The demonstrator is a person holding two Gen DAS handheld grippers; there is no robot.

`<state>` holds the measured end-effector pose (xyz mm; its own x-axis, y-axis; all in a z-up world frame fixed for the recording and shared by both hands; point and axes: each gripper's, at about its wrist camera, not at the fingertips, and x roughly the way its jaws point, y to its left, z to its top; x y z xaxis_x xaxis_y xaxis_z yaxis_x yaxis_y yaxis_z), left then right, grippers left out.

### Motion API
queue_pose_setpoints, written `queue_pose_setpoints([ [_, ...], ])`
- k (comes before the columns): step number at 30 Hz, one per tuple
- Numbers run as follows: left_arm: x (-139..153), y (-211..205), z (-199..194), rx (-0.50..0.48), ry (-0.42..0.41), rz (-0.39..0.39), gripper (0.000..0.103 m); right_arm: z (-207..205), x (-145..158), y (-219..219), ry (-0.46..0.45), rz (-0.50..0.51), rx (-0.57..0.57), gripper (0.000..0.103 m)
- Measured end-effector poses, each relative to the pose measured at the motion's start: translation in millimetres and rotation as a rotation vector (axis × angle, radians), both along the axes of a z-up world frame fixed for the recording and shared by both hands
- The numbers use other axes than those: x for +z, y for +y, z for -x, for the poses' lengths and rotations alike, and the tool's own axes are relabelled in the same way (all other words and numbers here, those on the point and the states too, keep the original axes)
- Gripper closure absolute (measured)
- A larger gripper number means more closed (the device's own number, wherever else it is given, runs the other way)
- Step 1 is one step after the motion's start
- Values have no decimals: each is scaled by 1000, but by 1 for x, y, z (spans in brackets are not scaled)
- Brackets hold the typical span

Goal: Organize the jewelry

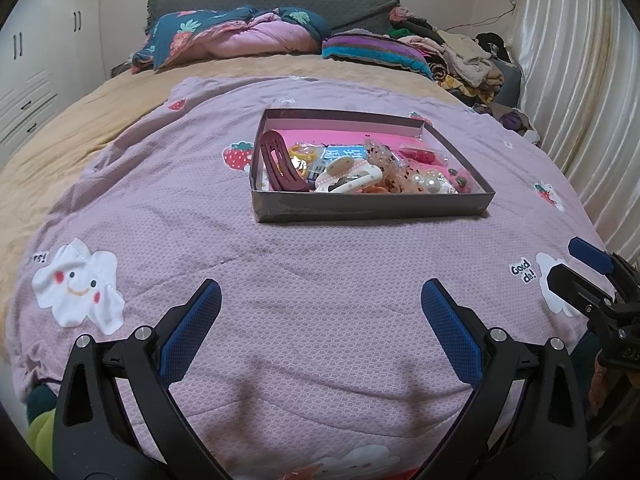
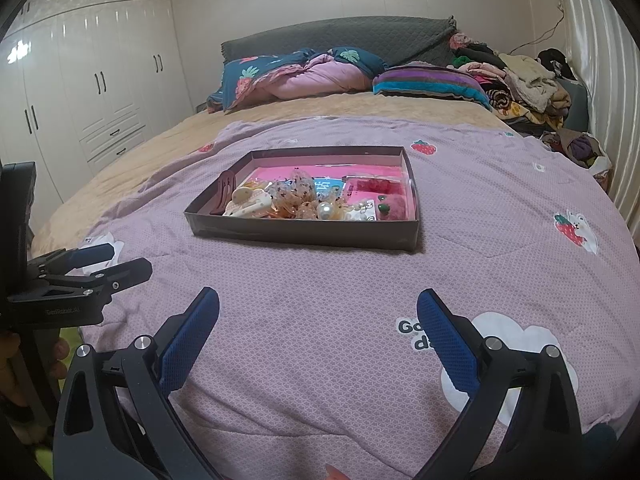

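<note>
jewelry box (image 1: 370,208) mid-quilt (image 1: 304,272), bare cloth all round | left gripper (image 1: 320,320); right gripper (image 2: 318,324): jaws spread, empty

Shallow box (image 1: 372,206) on the quilt (image 1: 320,264) mid-bed, hair clip (image 1: 280,164) at its left end, pearl pieces (image 1: 430,182) toward its right, folded duvet (image 1: 240,36) behind by the headboard (image 1: 280,2), clothes pile (image 1: 464,56) back right, wardrobe (image 2: 92,76) left
</note>
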<state>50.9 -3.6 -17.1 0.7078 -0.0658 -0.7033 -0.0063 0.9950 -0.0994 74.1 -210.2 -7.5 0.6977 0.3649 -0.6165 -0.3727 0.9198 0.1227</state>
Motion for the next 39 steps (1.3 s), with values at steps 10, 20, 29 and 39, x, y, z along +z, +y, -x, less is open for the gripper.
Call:
queue_pose_setpoints([
  [10,0,0,0,1,0,-1,9,1,0,0,-4,1,-1,4],
  [20,0,4,1,7,-1,-4,9,2,0,-1,-8,3,-4,4],
  [29,0,4,1,8,1,-6,9,2,0,0,-6,3,-3,4],
  [39,1,4,1,7,1,-6,9,2,0,1,-4,5,-2,4],
])
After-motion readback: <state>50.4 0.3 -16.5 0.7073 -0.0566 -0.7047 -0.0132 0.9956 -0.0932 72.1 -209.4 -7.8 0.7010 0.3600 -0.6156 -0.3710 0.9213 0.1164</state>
